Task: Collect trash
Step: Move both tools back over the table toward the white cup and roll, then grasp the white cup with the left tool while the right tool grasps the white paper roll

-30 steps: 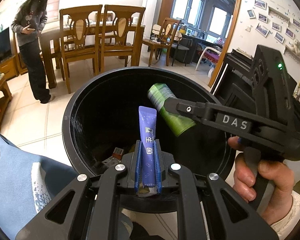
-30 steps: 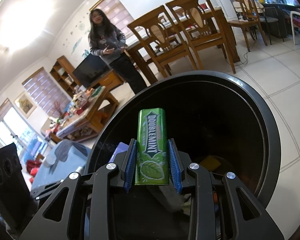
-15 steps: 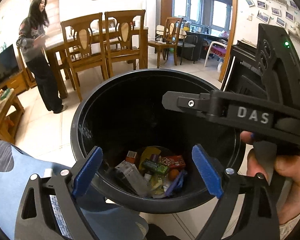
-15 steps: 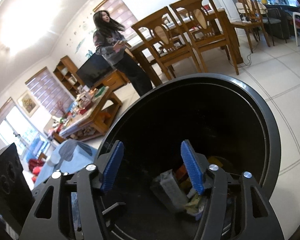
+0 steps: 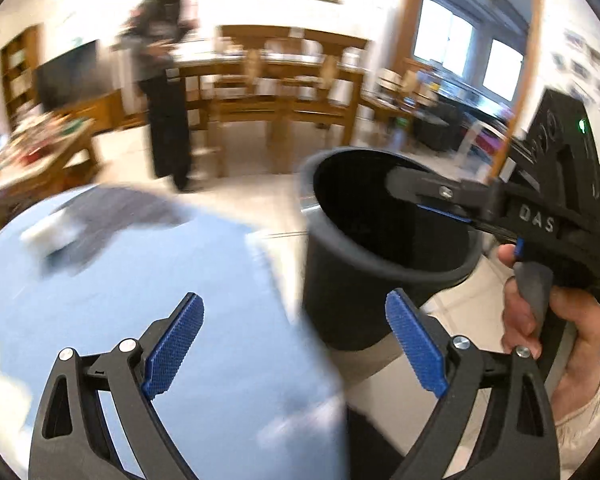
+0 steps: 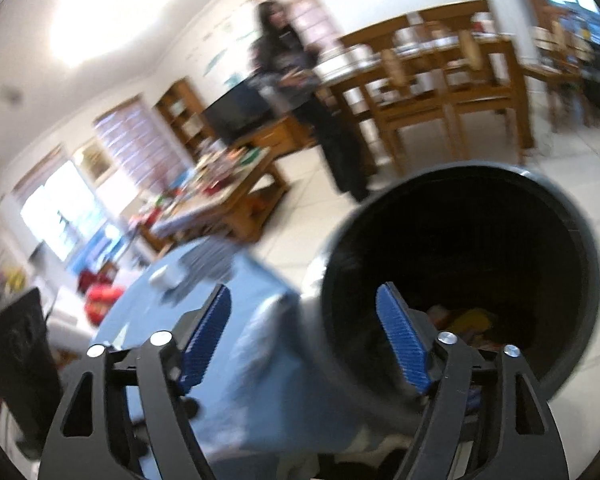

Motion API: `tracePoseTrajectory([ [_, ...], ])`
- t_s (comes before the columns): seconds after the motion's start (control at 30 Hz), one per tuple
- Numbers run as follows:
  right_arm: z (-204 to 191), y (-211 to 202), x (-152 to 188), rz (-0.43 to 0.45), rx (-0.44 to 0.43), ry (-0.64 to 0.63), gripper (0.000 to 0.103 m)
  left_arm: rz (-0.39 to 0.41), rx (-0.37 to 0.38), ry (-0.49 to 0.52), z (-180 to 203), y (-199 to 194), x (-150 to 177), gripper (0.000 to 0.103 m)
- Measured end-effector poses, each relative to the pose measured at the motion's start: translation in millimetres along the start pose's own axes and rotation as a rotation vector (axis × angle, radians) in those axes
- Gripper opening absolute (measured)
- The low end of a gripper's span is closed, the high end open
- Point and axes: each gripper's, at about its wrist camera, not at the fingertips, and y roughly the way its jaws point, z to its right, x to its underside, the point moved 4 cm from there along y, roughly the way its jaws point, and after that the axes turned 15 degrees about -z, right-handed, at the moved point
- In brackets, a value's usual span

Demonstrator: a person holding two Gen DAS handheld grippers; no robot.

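Landmark: black bin (image 5: 384,256) on the tiled floor, just beside the blue-covered surface (image 5: 148,280); everything below is placed relative to it.

Left gripper (image 5: 296,348): released, jaws wide, nothing between the blue pads (image 5: 172,346); it sits off the bin's near-left side, one finger over the blue cover, the other in front of the bin wall.

Right gripper (image 6: 304,340): jaws opening, nothing between them; it sits at the bin's near rim, right finger over the mouth, left finger over the blue cover; in the left wrist view its finger reaches across the bin opening, the hand (image 5: 548,320) on its handle at the bin's right.

Task's thing: trash (image 6: 468,320) lies at the bottom of the bin, a mixed pile with something yellow in it; single pieces too blurred to name.

Step, my read: drop-off is done, both claws empty, so this is the turn from the bin toward the next pickup.

Next move calls for: swing both grippers clear of the rim and out over the blue cover; a small white thing (image 6: 162,276) lies on a grey patch at its far side, well apart from the bin; cannot tell whether it is trash; heavy motion blur, so pick the target only once the view settles; keep jaws wide on approach.

Person (image 5: 166,80) stands by the dining table (image 5: 284,92) beyond the bin; not in the way.
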Motion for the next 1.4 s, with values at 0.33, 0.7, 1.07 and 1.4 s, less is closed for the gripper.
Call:
tracePoseTrajectory([
  [0.33,-164.3,83.1,27.4,-0.206,-0.067,-0.258,0.077,-0.045,-0.223,-0.371,-180.5,-64.7,114.1,0.090],
  [0.7,-235.3,149.4,-2.7,-0.256,0.057,-0.323,0.082,-0.124,-0.124,-0.392,-192.7,-45.0,108.6,0.061],
  [1.07,-247.8,251.2,-65.9,-0.275,0.240,-0.277,0.082,-0.093,-0.087,-0.442,-208.9,-50.6,115.3,0.037],
  [1.4,-246.5,300.4,-80.7,-0.322,0.335,-0.281,0.051,-0.057,-0.083,-0.497,-209.6,-55.8,120.0,0.037],
])
